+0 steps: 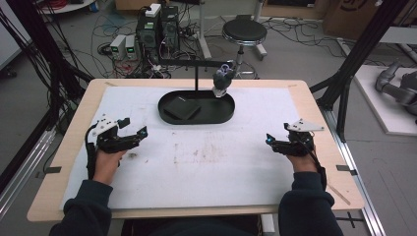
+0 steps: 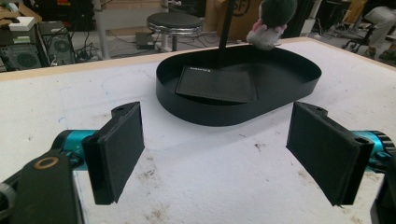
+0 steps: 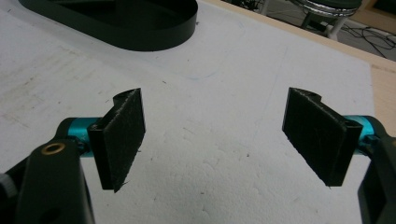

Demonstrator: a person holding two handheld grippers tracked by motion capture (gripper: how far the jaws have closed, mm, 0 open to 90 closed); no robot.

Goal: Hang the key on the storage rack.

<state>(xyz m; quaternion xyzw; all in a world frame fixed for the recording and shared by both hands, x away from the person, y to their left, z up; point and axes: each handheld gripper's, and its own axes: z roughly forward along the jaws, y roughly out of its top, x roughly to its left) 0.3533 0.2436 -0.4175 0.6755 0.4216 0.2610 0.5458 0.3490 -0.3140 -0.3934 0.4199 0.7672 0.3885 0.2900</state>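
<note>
Grippers both idle on the white foam-covered table (image 1: 206, 167). Left gripper (image 1: 134, 127) jaws wide, nothing between the pads (image 2: 122, 144), aimed at the black oval metal tray (image 1: 219, 115) at table centre-back. Right gripper (image 1: 270, 139) jaws also wide and empty, well apart from the tray. Flat black square pad (image 1: 181, 107) lies inside the tray's left half; small grey plush toy (image 1: 222, 78) hangs over its right rim from a black stand (image 1: 196, 69).
</note>
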